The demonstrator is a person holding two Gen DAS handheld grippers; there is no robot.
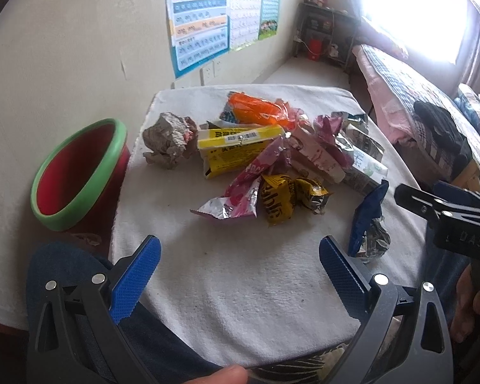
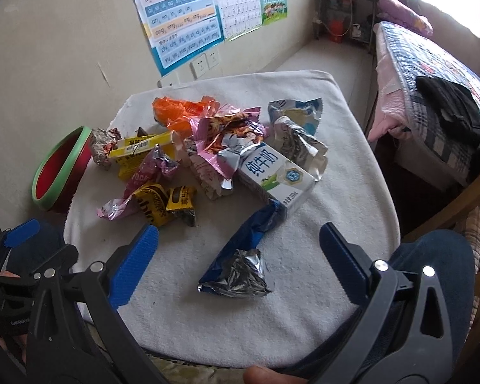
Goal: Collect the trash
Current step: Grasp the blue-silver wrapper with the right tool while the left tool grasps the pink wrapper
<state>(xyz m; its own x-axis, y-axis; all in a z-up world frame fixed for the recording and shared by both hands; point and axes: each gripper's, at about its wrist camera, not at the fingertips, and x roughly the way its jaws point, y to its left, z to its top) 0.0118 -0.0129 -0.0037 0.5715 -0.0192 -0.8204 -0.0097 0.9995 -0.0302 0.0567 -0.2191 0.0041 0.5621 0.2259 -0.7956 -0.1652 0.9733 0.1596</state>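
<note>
Both jaws wide open, nothing held. Near blue wrapper [image 2: 240, 252]: crinkly, easy to drop before far-left bin [image 2: 59, 172].

Left gripper [image 1: 240, 272] jaws wide apart, empty; right gripper [image 2: 238, 260] likewise, both hovering level.

A beige wall [image 2: 54, 32] with alphabet posters [image 2: 176, 16] stands ahead-left of the gripper; a bright window [image 1: 412, 9] glares ahead-right above a quilted bed [image 2: 432, 73].
</note>
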